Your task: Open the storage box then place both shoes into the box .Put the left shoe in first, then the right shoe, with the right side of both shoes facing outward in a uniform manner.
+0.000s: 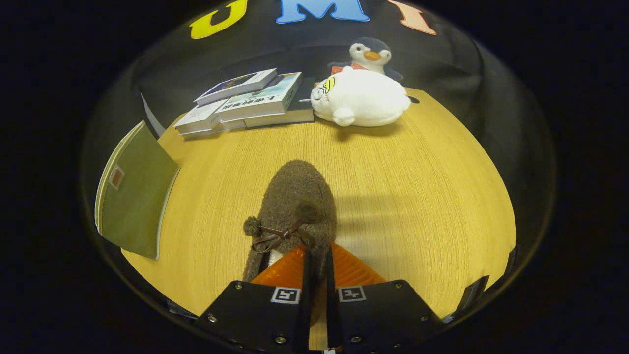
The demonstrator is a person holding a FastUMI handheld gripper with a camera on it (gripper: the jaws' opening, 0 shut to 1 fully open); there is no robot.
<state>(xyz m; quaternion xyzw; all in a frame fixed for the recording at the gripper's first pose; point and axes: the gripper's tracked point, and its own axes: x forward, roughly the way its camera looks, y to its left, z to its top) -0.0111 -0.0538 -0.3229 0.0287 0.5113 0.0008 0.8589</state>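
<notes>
While pinched narrowly on the heel collar, hand-held gripper (316, 265) carrying brown fuzzy shoe (295, 206) above worktop (417, 196); thin grip, likely to slip or swing off-orientation.

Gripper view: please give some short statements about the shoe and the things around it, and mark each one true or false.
1. The gripper is shut on the brown shoe. True.
2. The shoe's toe points toward the fingers. False: it points away, toward the books.
3. A white plush seal lies beyond the shoe. True.
4. The green folder lies on top of the books. False: it lies apart, at the table's edge.
</notes>
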